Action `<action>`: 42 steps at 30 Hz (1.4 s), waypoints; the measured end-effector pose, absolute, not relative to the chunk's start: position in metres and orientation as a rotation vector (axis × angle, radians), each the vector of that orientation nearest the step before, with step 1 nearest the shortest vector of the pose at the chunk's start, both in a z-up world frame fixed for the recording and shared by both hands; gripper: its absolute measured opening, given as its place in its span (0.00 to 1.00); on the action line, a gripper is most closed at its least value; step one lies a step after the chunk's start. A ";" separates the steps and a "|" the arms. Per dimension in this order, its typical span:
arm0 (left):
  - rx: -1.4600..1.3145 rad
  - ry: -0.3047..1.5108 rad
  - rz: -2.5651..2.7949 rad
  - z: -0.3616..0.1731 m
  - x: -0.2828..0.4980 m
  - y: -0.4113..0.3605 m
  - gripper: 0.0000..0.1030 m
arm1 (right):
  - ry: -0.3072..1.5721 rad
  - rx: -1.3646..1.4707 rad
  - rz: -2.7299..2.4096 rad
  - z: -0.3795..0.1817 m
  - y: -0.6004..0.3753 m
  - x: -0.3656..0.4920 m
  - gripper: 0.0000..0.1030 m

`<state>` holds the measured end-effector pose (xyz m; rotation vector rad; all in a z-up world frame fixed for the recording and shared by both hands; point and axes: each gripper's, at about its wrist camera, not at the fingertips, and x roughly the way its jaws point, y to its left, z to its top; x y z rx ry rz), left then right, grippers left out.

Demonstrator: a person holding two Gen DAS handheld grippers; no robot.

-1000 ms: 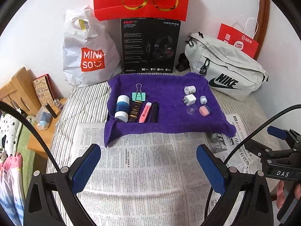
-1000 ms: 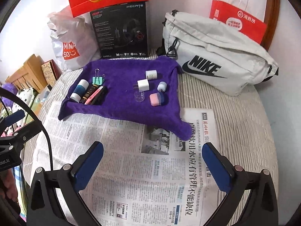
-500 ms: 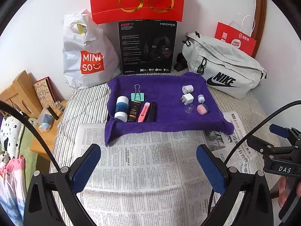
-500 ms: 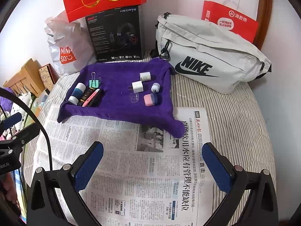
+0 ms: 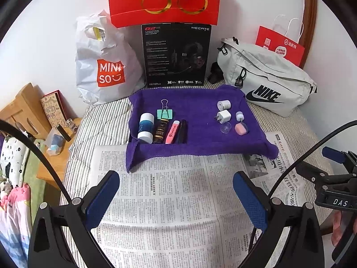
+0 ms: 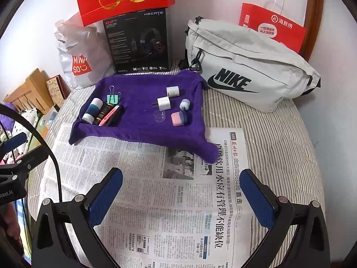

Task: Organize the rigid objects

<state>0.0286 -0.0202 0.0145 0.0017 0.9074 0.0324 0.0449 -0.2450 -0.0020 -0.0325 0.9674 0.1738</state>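
A purple cloth (image 5: 200,140) (image 6: 142,131) lies on the bed with small rigid items. On its left stand a blue-and-white bottle (image 5: 146,128) (image 6: 92,111), a dark bottle (image 5: 161,130), a pink highlighter (image 5: 172,131) (image 6: 109,115), a black pen (image 5: 182,130) and a green binder clip (image 5: 164,112) (image 6: 113,98). On its right lie two white plugs (image 5: 223,116) (image 6: 164,103), a clear cap (image 5: 225,127) (image 6: 159,115), a small lilac cap (image 5: 239,115) (image 6: 184,105) and a pink eraser (image 5: 241,129) (image 6: 178,118). My left gripper (image 5: 176,197) and right gripper (image 6: 180,197) are open and empty over the newspaper, short of the cloth.
A newspaper (image 5: 174,201) (image 6: 169,201) covers the striped bed in front. Behind the cloth stand a Miniso bag (image 5: 104,67), a black headset box (image 5: 176,55), a red gift bag (image 5: 165,0), a grey Nike bag (image 5: 265,82) (image 6: 245,67). A wooden stand (image 5: 46,134) is at the left.
Both grippers have drawn back and risen a little, so the cloth and its items sit farther off. Both stay open and empty. Nothing on the cloth has moved.
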 end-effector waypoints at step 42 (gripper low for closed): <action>0.020 0.915 0.034 0.017 0.025 -0.019 1.00 | 0.959 -0.043 0.168 0.005 -0.244 0.038 1.00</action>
